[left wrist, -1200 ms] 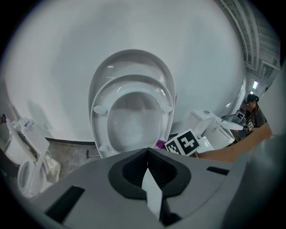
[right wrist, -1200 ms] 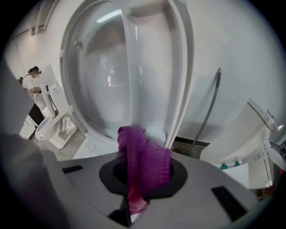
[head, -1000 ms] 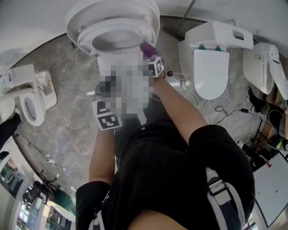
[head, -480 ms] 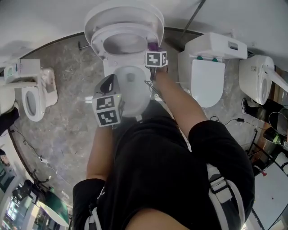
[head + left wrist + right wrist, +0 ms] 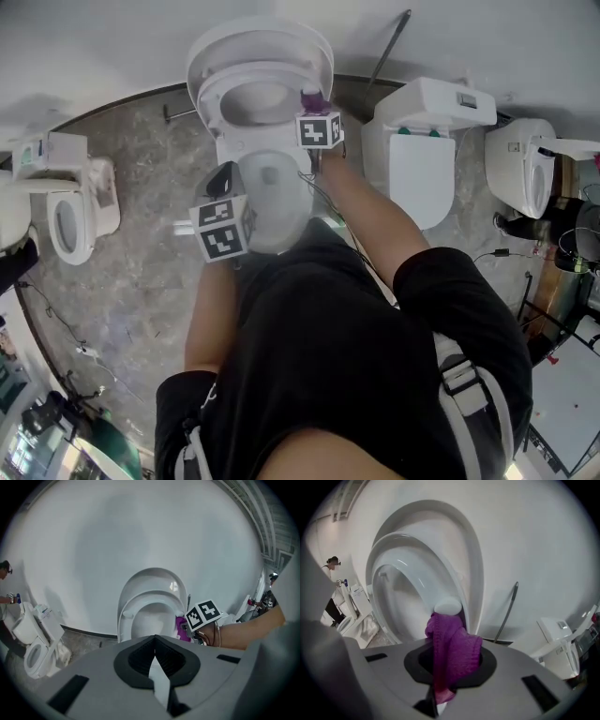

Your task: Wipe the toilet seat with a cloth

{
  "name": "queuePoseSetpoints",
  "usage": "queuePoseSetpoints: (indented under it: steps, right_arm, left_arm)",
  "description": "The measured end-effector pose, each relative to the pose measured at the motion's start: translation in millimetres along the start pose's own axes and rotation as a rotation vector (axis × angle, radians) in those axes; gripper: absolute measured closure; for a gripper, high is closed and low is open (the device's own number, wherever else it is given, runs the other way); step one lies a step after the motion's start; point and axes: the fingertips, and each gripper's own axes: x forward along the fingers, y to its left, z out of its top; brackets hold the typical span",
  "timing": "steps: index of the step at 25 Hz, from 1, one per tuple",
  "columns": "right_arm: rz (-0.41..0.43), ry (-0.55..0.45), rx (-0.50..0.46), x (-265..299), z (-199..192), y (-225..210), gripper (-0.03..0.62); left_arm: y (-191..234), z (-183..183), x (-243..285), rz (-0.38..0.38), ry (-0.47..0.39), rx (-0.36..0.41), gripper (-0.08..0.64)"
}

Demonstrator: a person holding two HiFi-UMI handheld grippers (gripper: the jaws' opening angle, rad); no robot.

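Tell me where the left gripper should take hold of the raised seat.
Likely take the seat by its left rim, coming from the front with one jaw through the ring's opening. It stands upright, the rim is thin, and the right gripper holds the cloth at the right side. The left gripper is shut and must open first.

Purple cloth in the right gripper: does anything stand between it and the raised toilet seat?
Nothing visible does. The purple knitted cloth reaches the raised white plastic toilet seat at its round bumper.
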Motion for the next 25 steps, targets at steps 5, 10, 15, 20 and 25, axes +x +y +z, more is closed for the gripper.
queuePoseSetpoints:
  steps: [5,10,15,20,25]
  right_arm:
    - [0.007,-0.041,0.031,-26.1,1.2,17.2,0.537]
    - [-0.012,-0.110,0.053,-47.7,26.5,28.5,0.537]
    - [-0.087,-0.105,0.066,-49.6,51.6,17.7,0.537]
    - [-0.124,-0.106,0.060,-50.1,72.7,23.2,0.537]
    - [-0.132,-0.129,0.027,-53.3,91.0,43.0,0.537]
  left_arm:
    - [11.1,-0.9,-9.8,-0.029,0.002,0.034,0.554]
    - [29.4,-2.2,-17.1,-0.041,0.001,0.051,0.554]
    - [48.2,-4.3,-31.4,-0.049,-0.010,0.049,0.554]
    - [73.1,-10.3,-39.1,-0.049,-0.013,0.030,0.554]
    - [93.4,-9.8,-45.9,-0.052,-0.027,0.016,0.554]
